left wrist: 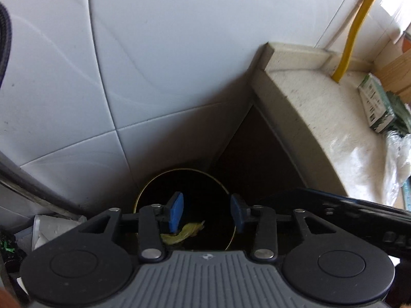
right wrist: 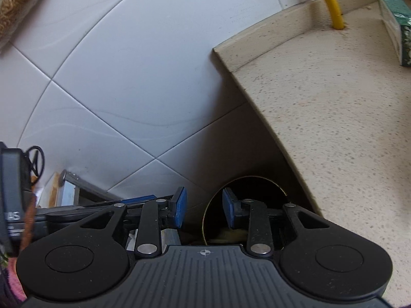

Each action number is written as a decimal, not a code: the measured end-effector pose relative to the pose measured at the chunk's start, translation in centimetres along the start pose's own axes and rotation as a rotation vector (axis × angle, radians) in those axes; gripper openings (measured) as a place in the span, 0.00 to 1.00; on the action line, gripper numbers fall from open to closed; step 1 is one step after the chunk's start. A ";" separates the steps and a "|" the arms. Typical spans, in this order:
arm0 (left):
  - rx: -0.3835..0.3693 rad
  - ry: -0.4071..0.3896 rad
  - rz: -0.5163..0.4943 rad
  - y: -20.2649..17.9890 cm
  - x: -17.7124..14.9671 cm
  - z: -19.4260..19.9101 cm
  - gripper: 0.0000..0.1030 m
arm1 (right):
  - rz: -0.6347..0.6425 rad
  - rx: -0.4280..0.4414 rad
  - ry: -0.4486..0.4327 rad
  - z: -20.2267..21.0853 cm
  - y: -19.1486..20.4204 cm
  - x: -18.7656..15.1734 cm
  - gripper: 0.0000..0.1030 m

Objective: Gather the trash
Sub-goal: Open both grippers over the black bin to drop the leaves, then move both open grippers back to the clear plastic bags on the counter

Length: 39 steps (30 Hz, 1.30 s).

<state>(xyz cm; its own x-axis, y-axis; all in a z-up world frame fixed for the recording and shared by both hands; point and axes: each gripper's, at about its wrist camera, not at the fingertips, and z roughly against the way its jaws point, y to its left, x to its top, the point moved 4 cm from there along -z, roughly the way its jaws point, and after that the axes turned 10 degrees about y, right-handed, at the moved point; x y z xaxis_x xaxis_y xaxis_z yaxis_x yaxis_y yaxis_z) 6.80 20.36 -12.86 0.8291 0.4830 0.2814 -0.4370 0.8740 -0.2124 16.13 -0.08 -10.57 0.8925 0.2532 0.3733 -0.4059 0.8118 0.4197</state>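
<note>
Both grippers hung over a dark round bin (left wrist: 185,205) in the corner below the worktop's (left wrist: 321,118) end.

The left gripper (left wrist: 205,211) had its blue fingers (left wrist: 176,211) wide apart and held nothing; between them, down in the bin, lay a yellowish scrap (left wrist: 183,233), close under the left-side finger. The right gripper (right wrist: 204,211) likewise stood with fingers (right wrist: 229,211) wide and empty, one over the bin's mouth (right wrist: 246,197), the other outside its rim. The bin stood against the tiled wall (left wrist: 128,64), beside the worktop's end. On the worktop a yellow hose (right wrist: 331,2) met its back edge, a green box (right wrist: 397,23) lay near the far right edge, and in the left view crumpled white plastic (left wrist: 395,159) lay toward the right edge, near the box.
</note>
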 end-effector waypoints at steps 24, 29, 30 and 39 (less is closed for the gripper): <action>-0.188 -0.084 -0.222 -11.7 -0.9 4.1 0.41 | -0.171 -0.159 -0.262 14.9 -8.1 -4.8 0.50; -0.224 -0.092 -0.296 -16.3 -0.5 4.5 0.45 | -0.224 -0.180 -0.326 17.8 -11.5 -5.2 0.52; -0.232 -0.095 -0.310 -17.3 -0.3 4.6 0.45 | -0.234 -0.184 -0.336 18.3 -12.2 -5.3 0.53; -0.258 -0.117 -0.416 -25.2 0.6 4.5 0.46 | -0.270 -0.185 -0.385 21.6 -16.7 -6.2 0.56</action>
<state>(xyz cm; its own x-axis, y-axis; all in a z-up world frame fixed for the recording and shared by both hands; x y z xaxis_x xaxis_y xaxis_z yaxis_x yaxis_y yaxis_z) 16.71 -1.18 -3.09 0.8637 0.1123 0.4913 0.0347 0.9593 -0.2803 13.11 -26.55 -2.06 0.8096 -0.1625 0.5641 -0.0979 0.9101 0.4027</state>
